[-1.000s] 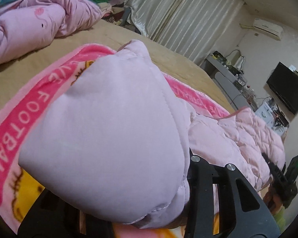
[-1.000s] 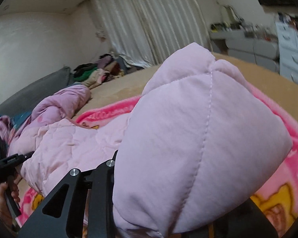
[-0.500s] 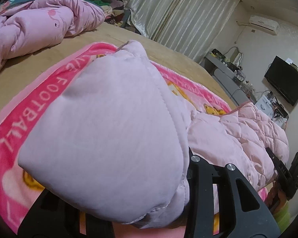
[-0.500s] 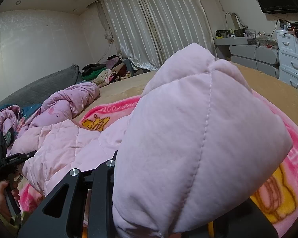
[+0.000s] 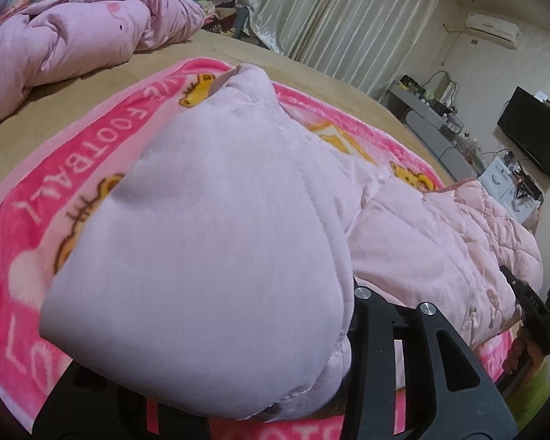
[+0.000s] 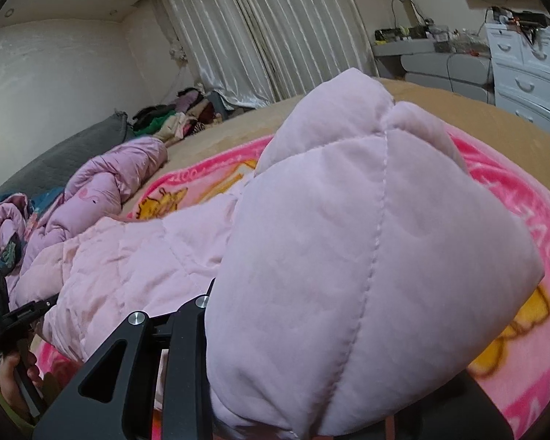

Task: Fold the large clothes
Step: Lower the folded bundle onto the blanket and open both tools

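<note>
Left gripper (image 5: 260,396) clamped on a puffy end of the pale pink quilted padded coat (image 5: 209,242); right gripper (image 6: 297,399) likewise pinches its own puffy end (image 6: 366,256), fabric bulging over both sets of fingers. Coat body lies between the grippers, along the near edge of the bright pink cartoon-print fleece blanket (image 5: 91,154) on the tan bed (image 5: 311,77). Versus 1 s ago, more blanket shows beyond each bundle, both grips unchanged

Both the left gripper (image 5: 238,385) and right gripper (image 6: 304,403) seem clamped, fingers (image 5: 421,359) mostly hidden under fabric.
</note>
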`<act>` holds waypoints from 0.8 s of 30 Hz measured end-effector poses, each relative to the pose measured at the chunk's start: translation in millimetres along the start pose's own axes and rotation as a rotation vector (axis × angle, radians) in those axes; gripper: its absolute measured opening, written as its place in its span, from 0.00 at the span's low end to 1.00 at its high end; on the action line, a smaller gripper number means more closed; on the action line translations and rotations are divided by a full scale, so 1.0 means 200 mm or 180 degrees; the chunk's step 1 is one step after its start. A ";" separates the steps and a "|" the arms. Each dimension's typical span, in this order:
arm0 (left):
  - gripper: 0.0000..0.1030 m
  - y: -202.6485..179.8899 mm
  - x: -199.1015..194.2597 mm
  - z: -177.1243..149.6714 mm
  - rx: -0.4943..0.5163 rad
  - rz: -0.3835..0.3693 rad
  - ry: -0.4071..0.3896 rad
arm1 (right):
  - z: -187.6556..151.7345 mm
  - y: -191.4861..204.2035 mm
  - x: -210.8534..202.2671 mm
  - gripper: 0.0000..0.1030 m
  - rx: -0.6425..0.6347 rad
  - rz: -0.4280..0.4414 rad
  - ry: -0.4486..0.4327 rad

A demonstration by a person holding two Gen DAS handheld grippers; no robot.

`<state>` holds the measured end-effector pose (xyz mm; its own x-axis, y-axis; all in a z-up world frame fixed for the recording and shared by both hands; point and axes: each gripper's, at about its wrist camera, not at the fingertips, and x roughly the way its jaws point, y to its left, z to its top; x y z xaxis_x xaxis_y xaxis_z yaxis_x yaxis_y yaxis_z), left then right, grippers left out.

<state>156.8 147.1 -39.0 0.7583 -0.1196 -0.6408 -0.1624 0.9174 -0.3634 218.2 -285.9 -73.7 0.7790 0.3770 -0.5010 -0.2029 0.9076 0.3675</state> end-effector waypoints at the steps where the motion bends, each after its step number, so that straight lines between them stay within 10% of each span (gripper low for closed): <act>1: 0.32 0.01 0.00 0.00 0.0004 0.0011 0.0004 | -0.01 -0.01 0.01 0.26 0.0034 -0.0016 0.0029; 13: 0.38 0.03 0.05 -0.06 0.0067 0.0097 0.0064 | -0.11 -0.08 0.13 0.34 0.0281 -0.0230 0.0367; 19: 0.43 0.04 0.05 -0.08 0.0030 0.0116 0.0098 | -0.13 -0.19 0.15 0.54 0.0769 -0.0049 0.0518; 24: 0.47 0.06 0.05 -0.10 -0.0024 0.0093 0.0139 | -0.16 -0.27 0.10 0.91 0.1055 -0.0132 0.0613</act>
<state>149.7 149.4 -61.9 0.7249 -0.1095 -0.6801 -0.1890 0.9178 -0.3492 225.5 -321.9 -127.5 0.6505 0.3977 -0.6471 0.0537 0.8257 0.5615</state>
